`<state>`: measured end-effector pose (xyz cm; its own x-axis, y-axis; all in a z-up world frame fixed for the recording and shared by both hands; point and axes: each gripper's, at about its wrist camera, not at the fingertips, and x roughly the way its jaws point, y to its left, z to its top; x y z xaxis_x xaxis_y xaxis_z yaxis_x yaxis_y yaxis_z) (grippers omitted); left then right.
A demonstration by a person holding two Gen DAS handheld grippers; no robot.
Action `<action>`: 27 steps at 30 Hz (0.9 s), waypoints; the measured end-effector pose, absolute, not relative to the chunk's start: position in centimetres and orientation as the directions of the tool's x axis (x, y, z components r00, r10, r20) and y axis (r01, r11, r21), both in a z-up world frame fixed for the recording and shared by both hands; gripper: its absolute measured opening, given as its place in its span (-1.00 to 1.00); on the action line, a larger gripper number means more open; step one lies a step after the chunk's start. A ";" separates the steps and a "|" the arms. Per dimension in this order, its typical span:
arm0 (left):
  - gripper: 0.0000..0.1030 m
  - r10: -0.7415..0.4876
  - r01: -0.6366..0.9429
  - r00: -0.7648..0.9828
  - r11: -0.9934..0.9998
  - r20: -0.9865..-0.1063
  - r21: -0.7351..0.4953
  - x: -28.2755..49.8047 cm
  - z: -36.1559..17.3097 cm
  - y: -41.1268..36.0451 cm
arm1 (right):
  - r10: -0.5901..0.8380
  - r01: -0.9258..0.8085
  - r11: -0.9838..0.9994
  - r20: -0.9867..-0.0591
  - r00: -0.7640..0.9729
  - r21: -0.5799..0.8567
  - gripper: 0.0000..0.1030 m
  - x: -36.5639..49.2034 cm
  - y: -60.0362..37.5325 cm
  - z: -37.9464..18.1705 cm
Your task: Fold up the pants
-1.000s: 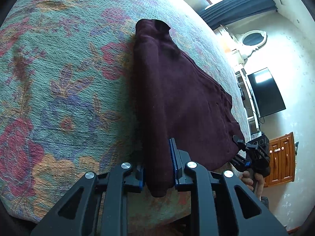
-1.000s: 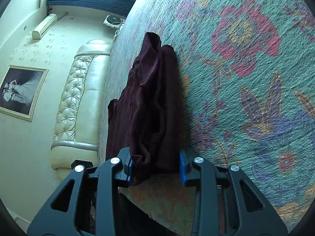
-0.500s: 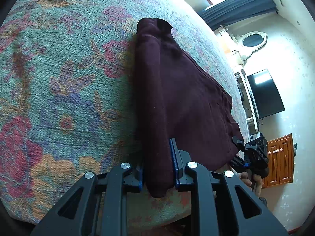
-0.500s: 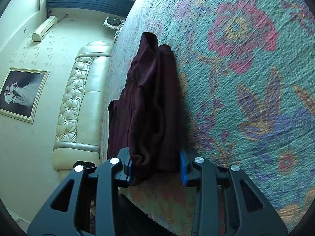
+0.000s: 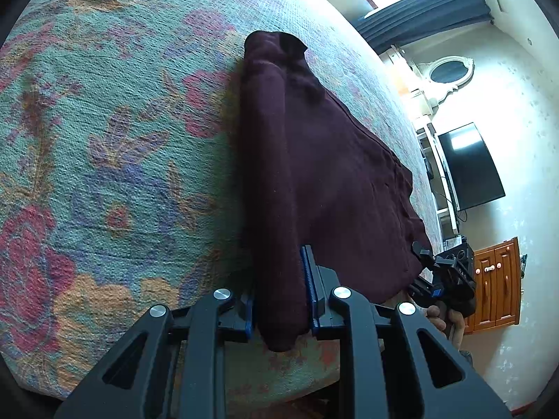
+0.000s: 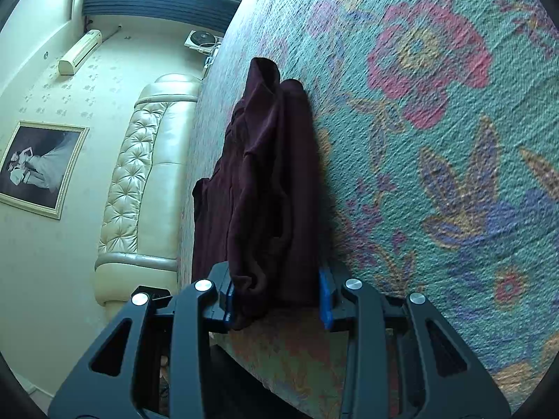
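**Both grippers clamped on the near edge of the pants**

Here we are at the edge of the bed, and the dark maroon pants [image 5: 328, 174] lie on the floral bedspread [image 5: 104, 174], stretched away from both cameras toward the far side; the left gripper [image 5: 279, 300] has its blue-padded fingers [image 5: 309, 286] pinching a thick rolled fold of the cloth at the near edge, fabric filling the gap between them and a tongue of it hanging out below; over on the other side, the right gripper [image 6: 276, 300] does the same, its blue pads [image 6: 325, 293] closed on a bunched wad of the maroon material, with a lump of it drooping past the left-hand pad.

From the left wrist view the pants fan out to the right of the pinched fold, flat on the bedspread, and their far end is crumpled into a small peak; the right gripper [image 5: 443, 276] shows in that same view at the lower right, at the garment's other near corner, a hand [image 5: 447, 321] wrapped around its handle.

From the right wrist view the pants [image 6: 265, 181] run along the left margin of the bedspread [image 6: 436, 139]; beyond them, a cream tufted headboard [image 6: 139, 181], a framed picture [image 6: 38, 167] on the wall; in the left view, a dark television [image 5: 471, 167] and a wooden cabinet [image 5: 496, 286].
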<state>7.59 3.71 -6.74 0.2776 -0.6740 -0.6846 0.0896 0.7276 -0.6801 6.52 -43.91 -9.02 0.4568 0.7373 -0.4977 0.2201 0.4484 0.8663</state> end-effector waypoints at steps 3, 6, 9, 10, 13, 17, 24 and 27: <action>-0.55 -0.675 0.091 0.278 0.727 -0.684 -0.680 7.6 -6.7 3.7 | 0.738 0.220 0.448 -0.497 0.456 0.866 -0.34 6.6 -43.9 -9.1; -0.40 -0.684 0.112 0.277 0.720 -0.675 -0.684 7.6 -6.6 3.9 | 0.741 0.224 0.433 -0.486 0.463 0.873 -0.29 6.4 -44.1 -9.0; -0.19 -0.712 0.116 0.268 0.692 -0.649 -0.712 7.5 -6.7 4.1 | 0.756 0.218 0.408 -0.462 0.463 0.887 -0.19 6.3 -44.6 -9.0; -0.09 -0.716 0.120 0.267 0.689 -0.645 -0.715 7.3 -6.6 4.2 | 0.758 0.216 0.407 -0.460 0.463 0.888 -0.17 6.2 -45.0 -8.9; 0.19 -0.702 0.164 0.278 0.708 -0.656 -0.687 6.8 -5.8 4.0 | 0.748 0.213 0.423 -0.472 0.467 0.881 -0.13 5.8 -45.8 -8.5; 0.48 -0.663 0.220 0.306 0.747 -0.683 -0.627 5.9 -4.8 3.3 | 0.734 0.221 0.431 -0.482 0.478 0.875 -0.08 5.8 -46.7 -8.1; 0.50 -0.672 0.220 0.363 0.735 -0.645 -0.642 5.6 -3.0 4.5 | 0.665 0.226 0.513 -0.549 0.506 0.828 0.08 7.6 -47.5 -7.0; 0.53 -0.646 0.184 0.390 0.753 -0.656 -0.632 5.8 -2.8 5.3 | 0.622 0.260 0.524 -0.573 0.534 0.811 0.11 7.9 -48.0 -6.7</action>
<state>5.77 5.33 -2.76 0.3898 -0.6464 -0.6559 0.1843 0.7526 -0.6321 7.94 -47.99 -6.74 0.5340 0.6220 -0.5727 0.2601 0.5237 0.8112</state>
